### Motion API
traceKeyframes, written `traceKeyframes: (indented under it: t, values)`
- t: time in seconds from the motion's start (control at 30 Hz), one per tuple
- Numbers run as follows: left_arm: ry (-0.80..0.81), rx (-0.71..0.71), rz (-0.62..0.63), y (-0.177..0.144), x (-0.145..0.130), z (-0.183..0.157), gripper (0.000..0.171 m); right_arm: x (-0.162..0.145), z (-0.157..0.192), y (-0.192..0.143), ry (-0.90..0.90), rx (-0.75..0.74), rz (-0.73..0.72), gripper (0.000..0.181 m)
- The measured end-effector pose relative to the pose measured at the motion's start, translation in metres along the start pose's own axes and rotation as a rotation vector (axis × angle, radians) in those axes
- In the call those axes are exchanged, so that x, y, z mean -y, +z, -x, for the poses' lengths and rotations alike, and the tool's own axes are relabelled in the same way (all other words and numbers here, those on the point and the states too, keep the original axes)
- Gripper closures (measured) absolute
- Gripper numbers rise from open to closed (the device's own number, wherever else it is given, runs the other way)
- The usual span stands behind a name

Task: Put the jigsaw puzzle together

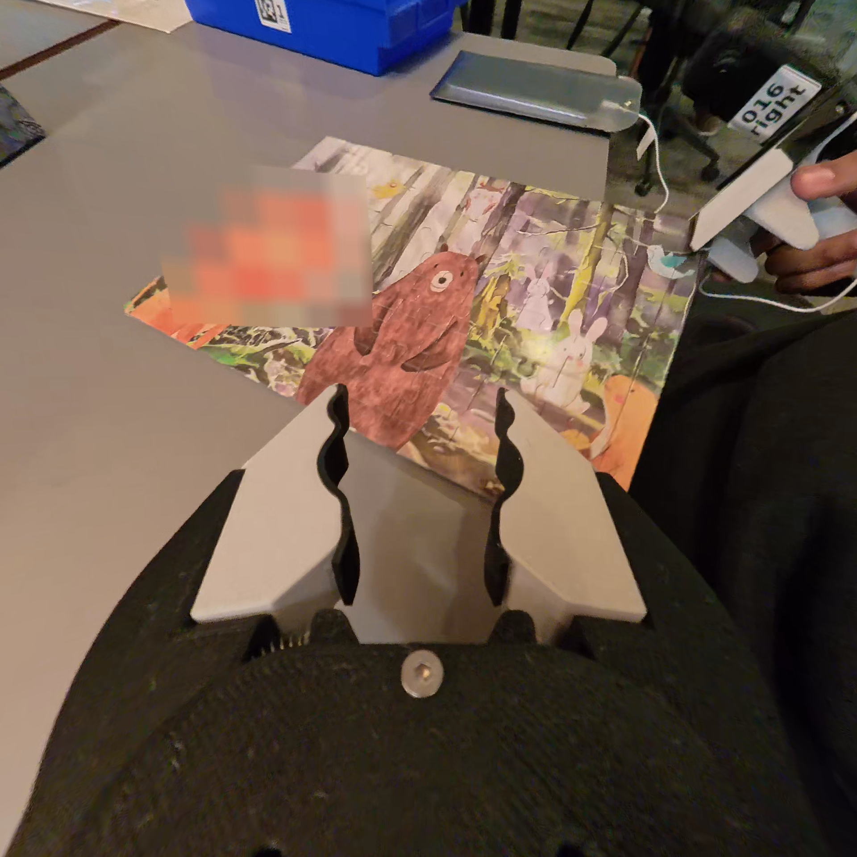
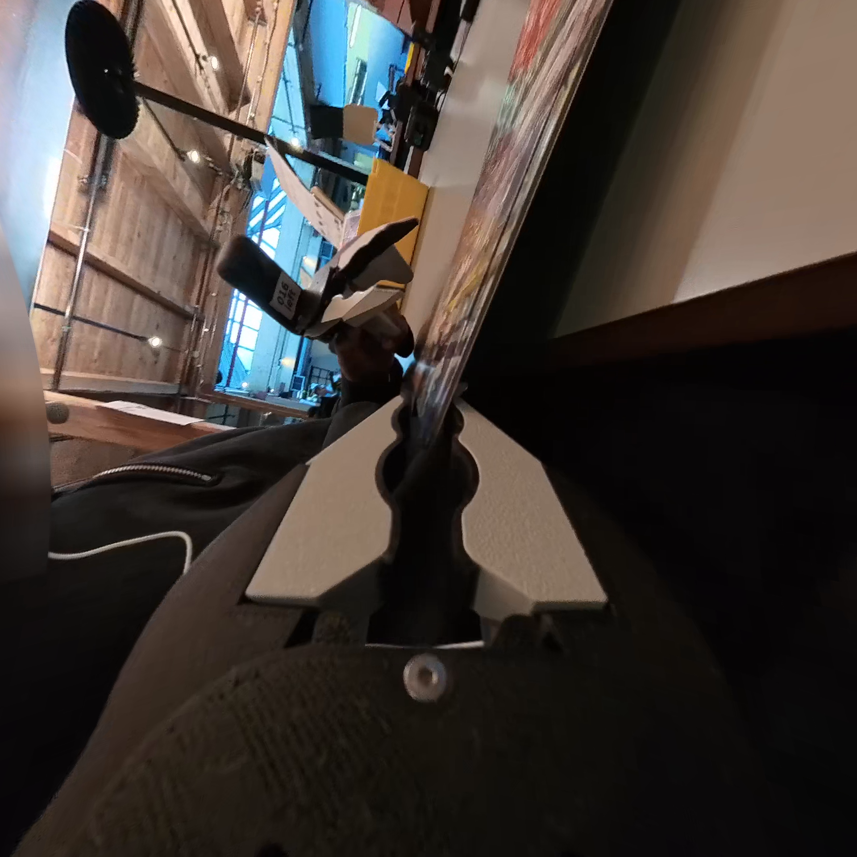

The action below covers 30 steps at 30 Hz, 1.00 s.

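Observation:
The jigsaw puzzle (image 1: pixel 510 287), a forest picture with a brown bear and white rabbits, lies as one joined sheet on the grey table (image 1: pixel 139 417). Its right part reaches past the table edge. My left gripper (image 1: pixel 419 394) is open and empty, just above the puzzle's near edge by the bear. My right gripper (image 1: pixel 695 241) is at the puzzle's far right edge. In the right wrist view, which is rolled sideways, my right gripper (image 2: pixel 431 412) is shut on the edge of the puzzle (image 2: pixel 491 222), and the left gripper (image 2: pixel 408 259) shows open farther off.
A blue box (image 1: pixel 334 28) and a flat dark grey case (image 1: pixel 524 86) sit at the table's far side. A white cable (image 1: pixel 658 153) hangs by the right edge. A person's dark clothing (image 1: pixel 765 463) fills the right. A yellow box (image 2: pixel 394 204) stands on the table. The gap from one gripper's tips to the other's is roughly 20 cm.

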<state>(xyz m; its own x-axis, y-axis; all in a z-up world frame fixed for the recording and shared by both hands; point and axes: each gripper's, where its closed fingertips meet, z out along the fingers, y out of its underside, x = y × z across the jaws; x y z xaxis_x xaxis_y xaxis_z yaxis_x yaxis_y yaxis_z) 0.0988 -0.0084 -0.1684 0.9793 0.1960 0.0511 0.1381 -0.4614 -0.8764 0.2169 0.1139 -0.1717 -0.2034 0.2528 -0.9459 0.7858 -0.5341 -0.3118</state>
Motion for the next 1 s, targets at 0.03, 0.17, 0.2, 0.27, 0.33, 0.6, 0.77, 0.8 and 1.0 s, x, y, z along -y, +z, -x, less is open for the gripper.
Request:
traceKeyframes:
  t: [0.03,0.17,0.2,0.27,0.33,0.6,0.77,0.8,1.0]
  values:
    - [0.008,-0.002,0.009,0.001,-0.001,-0.002,0.109,-0.002,0.001,0.002,0.007,0.018,0.004,0.163]
    - [0.012,-0.009,0.028,0.002,-0.004,-0.004,0.109,0.005,0.003,0.003,0.032,0.085,-0.049,0.141]
    - [0.007,-0.015,0.027,0.003,-0.004,-0.005,0.109,0.008,0.003,0.003,0.04,0.098,-0.065,0.139]
    - [0.003,-0.023,0.024,0.002,-0.003,-0.005,0.109,0.013,0.004,0.003,0.056,0.126,-0.093,0.139]
    - [0.002,-0.031,0.021,0.003,-0.003,-0.007,0.109,0.015,0.006,0.005,0.063,0.144,-0.11,0.14]
    - [0.039,-0.045,0.02,0.006,-0.001,-0.019,0.109,0.033,0.012,-0.001,-0.034,0.112,-0.214,0.168]
    - [0.036,-0.045,0.003,0.005,0.001,-0.021,0.109,0.038,0.006,-0.006,-0.046,0.058,-0.216,0.174]
    - [0.036,-0.043,0.0,0.004,0.002,-0.021,0.109,0.041,0.007,-0.007,-0.044,0.052,-0.22,0.175]
    - [-0.104,0.015,-0.134,-0.017,0.022,0.004,0.109,0.074,0.039,-0.015,-0.085,0.098,-0.253,0.173]
